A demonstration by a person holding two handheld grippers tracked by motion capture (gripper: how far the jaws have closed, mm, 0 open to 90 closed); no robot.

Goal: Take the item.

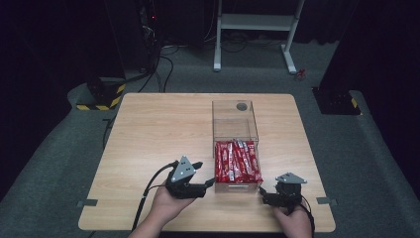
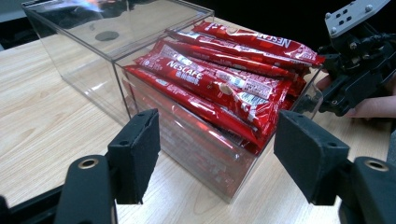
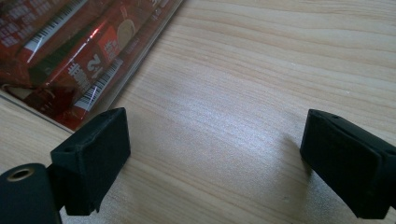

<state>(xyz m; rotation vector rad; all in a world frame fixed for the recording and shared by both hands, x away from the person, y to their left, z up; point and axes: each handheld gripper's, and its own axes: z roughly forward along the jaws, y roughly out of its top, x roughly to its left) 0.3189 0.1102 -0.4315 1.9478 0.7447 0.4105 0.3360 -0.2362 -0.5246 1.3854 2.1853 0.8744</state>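
Red sachets (image 2: pixel 219 79) fill the near half of the clear box (image 1: pixel 236 124) on the tabletop (image 1: pixel 148 129). My left claw (image 2: pixel 217 154) gapes wide at its corner, empty; my right claw (image 3: pixel 215 163) gapes wide beside it. Closing on the wall could shove the box.

This looks like a lab or test room set up for recording. A lone wooden desk (image 1: pixel 163 124) stands on grey carpet (image 1: pixel 59 163) in a dark space, with loose cables (image 1: pixel 166 64) on the floor, yellow-and-black hazard-striped stand bases (image 1: pixel 101 96) and a white metal frame (image 1: pixel 257 29) behind.
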